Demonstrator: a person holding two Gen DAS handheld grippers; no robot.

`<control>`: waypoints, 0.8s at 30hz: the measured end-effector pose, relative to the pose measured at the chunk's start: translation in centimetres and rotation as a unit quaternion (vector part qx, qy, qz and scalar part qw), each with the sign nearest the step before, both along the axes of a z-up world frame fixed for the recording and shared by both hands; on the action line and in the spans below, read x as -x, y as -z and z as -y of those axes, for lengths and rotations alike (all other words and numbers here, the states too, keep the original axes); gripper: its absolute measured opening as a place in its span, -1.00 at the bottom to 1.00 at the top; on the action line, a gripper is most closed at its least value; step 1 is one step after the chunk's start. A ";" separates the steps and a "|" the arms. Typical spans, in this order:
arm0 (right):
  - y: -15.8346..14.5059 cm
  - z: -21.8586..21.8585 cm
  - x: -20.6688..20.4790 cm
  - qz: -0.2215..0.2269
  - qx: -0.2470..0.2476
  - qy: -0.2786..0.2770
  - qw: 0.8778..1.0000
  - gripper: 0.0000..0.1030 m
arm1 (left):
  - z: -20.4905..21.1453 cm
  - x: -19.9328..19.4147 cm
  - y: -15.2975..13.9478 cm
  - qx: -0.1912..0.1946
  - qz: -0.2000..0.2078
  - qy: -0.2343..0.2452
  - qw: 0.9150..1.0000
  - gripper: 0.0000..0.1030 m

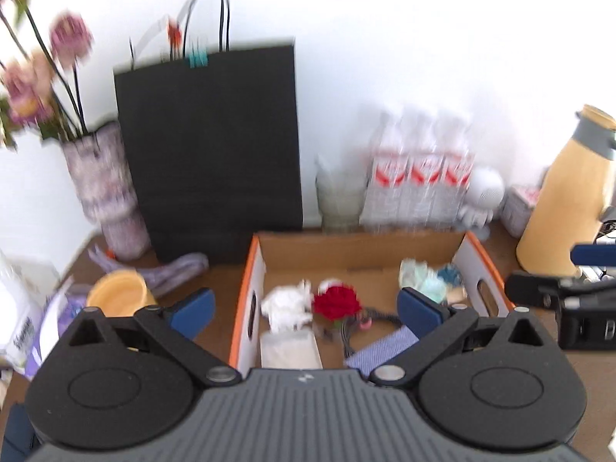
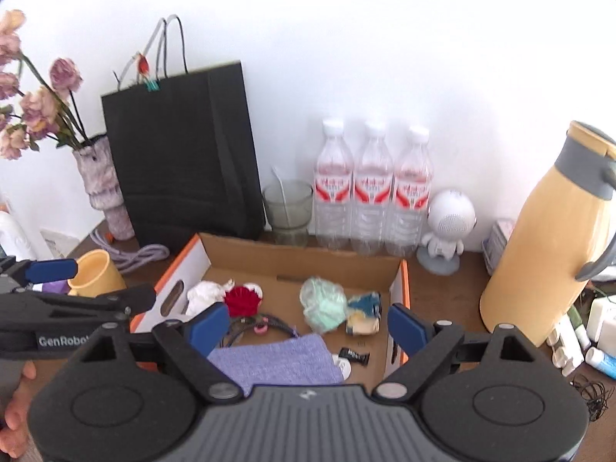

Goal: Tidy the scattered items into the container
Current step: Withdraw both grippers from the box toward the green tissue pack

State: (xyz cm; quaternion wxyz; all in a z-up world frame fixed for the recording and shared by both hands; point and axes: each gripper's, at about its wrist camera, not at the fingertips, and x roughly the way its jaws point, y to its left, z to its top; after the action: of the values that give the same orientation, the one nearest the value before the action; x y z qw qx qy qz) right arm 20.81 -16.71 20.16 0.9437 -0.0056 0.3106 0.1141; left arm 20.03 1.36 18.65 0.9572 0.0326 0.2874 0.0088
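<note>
Brown desk against a white wall; cardboard box sits mid-desk, holding red flower, green mask, purple cloth; left gripper and right gripper hover over it, jaws released, empty; water bottles along the back edge.

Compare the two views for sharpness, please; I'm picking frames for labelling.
Left wrist view: motion-blurred, the water bottles and flowers smeared, the wall blown out white. Right wrist view: sharper, bottle labels and cardboard box crisp, though fisheye bends the black bag and darkens the corners.
</note>
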 end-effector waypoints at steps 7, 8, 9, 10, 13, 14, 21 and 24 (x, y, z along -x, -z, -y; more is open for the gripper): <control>6.0 2.3 7.4 0.144 -0.051 0.023 0.988 0.81 | -0.9 8.1 4.5 0.036 0.126 -0.005 0.991 1.00; 6.5 2.5 7.9 0.149 -0.051 0.028 0.987 0.81 | -0.8 8.5 4.8 0.035 0.126 -0.003 0.991 1.00; 6.8 2.6 8.4 0.154 -0.051 0.033 0.986 0.81 | -0.7 8.7 5.1 0.030 0.123 0.000 0.992 1.00; 7.0 2.7 8.9 0.155 -0.053 0.034 0.986 0.81 | -0.6 9.0 5.4 0.024 0.121 0.000 0.992 1.00; 7.4 3.0 10.9 0.162 -0.058 0.042 0.984 0.81 | -0.8 11.2 6.1 0.006 0.129 -0.006 0.992 1.00; 7.5 3.2 12.1 0.161 -0.060 0.043 0.984 0.81 | -0.9 12.5 6.5 0.000 0.127 -0.006 0.992 1.00; 11.5 6.0 23.2 0.126 -0.062 0.041 0.989 0.84 | -4.9 23.1 11.8 0.018 0.068 -0.020 0.997 1.00; 12.5 7.1 26.1 0.115 -0.069 0.053 0.990 0.91 | -6.7 25.4 12.7 0.024 0.046 -0.005 0.999 1.00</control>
State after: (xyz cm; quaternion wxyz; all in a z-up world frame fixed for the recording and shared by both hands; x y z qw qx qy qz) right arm -5.33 -23.81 7.65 0.9760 0.0631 0.1910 0.0836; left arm -5.33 8.01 6.00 0.9698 0.0076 0.2438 0.0086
